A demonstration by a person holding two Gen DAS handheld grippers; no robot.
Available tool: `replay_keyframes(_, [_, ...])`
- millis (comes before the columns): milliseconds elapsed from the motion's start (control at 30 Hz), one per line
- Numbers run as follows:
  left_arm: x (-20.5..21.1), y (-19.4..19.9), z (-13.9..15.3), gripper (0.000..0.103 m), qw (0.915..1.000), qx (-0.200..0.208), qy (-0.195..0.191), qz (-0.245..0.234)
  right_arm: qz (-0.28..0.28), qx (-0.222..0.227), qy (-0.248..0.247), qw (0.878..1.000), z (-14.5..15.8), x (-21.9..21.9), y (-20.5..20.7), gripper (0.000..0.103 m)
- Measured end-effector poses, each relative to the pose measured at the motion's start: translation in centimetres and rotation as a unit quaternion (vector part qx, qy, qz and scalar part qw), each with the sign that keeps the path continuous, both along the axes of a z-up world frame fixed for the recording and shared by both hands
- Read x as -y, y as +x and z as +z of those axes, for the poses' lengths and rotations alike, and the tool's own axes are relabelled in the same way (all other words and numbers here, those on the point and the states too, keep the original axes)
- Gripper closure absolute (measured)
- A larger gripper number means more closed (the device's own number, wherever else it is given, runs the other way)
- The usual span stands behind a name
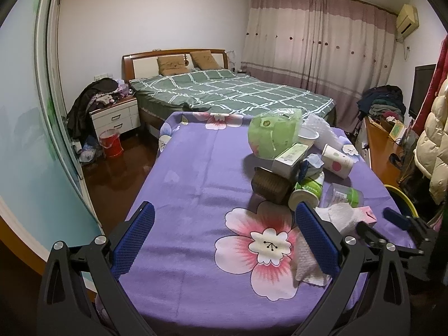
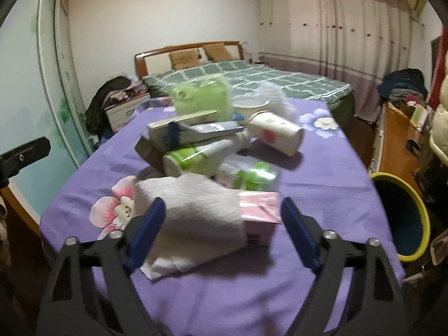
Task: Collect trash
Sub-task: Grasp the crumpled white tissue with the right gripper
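Looking down at a purple flowered tablecloth [image 1: 196,154] with a trash pile on its right half. Right gripper [image 2: 222,233] spread wide around a crumpled white paper towel [image 2: 193,218] and a pink box [image 2: 260,210]; pads not pressing on either, though kinda blurry. Left gripper [image 1: 222,238] also wide open over bare cloth, nothing between the jaws, towel just behind its right finger. Yellow-rimmed bin [image 2: 417,204] off the table's right edge.
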State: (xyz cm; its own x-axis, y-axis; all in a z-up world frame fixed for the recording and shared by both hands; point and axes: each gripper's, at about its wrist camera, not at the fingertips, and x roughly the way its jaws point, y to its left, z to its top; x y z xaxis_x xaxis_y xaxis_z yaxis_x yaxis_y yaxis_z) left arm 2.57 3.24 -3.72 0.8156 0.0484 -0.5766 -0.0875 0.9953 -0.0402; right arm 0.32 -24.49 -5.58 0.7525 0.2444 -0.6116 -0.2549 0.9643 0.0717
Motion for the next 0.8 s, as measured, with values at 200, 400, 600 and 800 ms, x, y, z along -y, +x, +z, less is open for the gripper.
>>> replay_keyframes(200, [-0.2, 0.1, -0.1, 0.004, 1.0, -0.003, -0.002, 0.0, 0.009, -0.013, -0.023, 1.0, -1.3, -2.0, 1.3, 0.039])
replay_keyframes(400, [-0.1, 0.1, -0.2, 0.004, 1.0, -0.002, -0.003, 0.0, 0.015, -0.001, -0.039, 0.999, -1.4, -3.1, 1.1, 0.05])
replay_keyframes(600, [-0.2, 0.1, -0.3, 0.004, 1.0, -0.002, -0.002, -0.001, 0.038, 0.002, -0.034, 0.999, -1.1, -3.5, 0.8, 0.097])
replay_keyframes(800, [-0.3, 0.0, -0.4, 0.004, 1.0, -0.003, -0.002, -0.001, 0.07, 0.014, 0.016, 0.997, 1.7, -2.6, -0.4, 0.098])
